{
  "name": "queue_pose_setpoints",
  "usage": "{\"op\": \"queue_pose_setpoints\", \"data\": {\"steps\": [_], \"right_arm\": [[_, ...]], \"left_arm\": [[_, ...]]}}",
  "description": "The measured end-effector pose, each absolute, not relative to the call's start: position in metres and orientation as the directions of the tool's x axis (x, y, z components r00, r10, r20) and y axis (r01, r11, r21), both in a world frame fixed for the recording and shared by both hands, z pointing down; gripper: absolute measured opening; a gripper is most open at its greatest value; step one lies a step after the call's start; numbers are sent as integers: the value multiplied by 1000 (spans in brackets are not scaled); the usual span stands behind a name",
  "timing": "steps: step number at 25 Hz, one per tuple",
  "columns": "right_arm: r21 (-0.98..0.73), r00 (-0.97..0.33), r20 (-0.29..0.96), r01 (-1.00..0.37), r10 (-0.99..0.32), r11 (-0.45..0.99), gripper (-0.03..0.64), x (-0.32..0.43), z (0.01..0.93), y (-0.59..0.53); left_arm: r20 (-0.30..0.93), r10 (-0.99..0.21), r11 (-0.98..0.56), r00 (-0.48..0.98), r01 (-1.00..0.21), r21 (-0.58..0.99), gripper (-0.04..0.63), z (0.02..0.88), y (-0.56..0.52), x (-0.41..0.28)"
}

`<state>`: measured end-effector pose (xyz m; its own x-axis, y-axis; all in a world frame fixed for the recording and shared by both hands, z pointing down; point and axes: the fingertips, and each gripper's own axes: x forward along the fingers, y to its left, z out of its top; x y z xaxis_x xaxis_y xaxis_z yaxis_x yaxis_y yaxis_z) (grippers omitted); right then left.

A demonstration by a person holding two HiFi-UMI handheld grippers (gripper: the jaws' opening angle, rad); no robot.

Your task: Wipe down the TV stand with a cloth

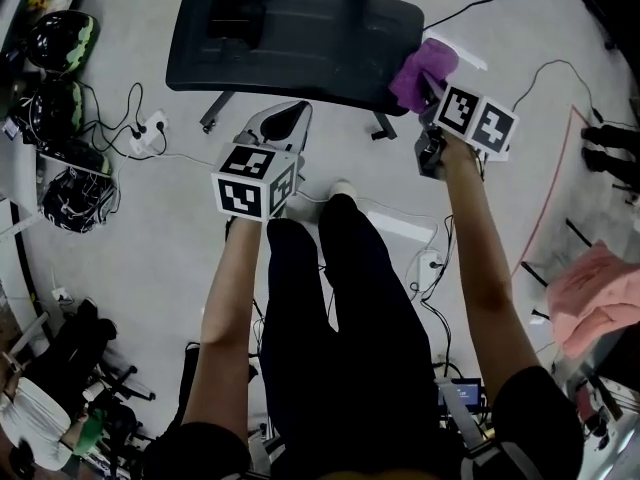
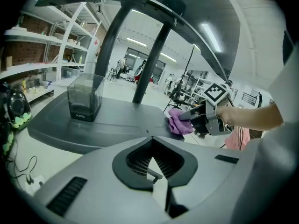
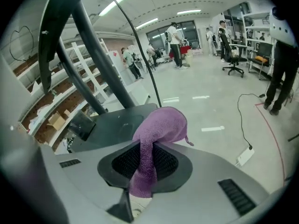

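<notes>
Since only a fold of the purple cloth (image 1: 422,70) is pinched, it could likely slip free when dragged across the TV stand (image 1: 300,38). Right gripper (image 3: 140,181): jaws narrow, clamped on the cloth at the stand's right edge. Left gripper (image 2: 154,171): jaws together, empty, short of the stand.

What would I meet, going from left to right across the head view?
Helmets → power strip on the floor → left gripper → purple cloth, held by the right gripper → pink cloth at the right edge.
</notes>
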<state>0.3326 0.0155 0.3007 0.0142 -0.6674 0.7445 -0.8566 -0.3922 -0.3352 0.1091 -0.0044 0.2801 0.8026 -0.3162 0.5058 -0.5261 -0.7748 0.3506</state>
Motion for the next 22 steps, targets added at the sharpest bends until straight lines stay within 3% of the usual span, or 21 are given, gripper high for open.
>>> {"op": "queue_pose_setpoints", "data": {"steps": [6, 13, 22], "right_arm": [[-348, -1, 664, -885, -748, -308, 83, 268, 267, 17], [-389, -177, 562, -918, -808, -70, 83, 143, 228, 0], [-405, -384, 517, -897, -765, 177, 83, 21, 265, -3]], "left_arm": [[496, -339, -749, 799, -548, 371, 6, 291, -8, 62], [483, -376, -719, 791, -578, 387, 6, 304, -23, 10], [472, -456, -668, 754, -641, 379, 6, 362, -27, -46]]}}
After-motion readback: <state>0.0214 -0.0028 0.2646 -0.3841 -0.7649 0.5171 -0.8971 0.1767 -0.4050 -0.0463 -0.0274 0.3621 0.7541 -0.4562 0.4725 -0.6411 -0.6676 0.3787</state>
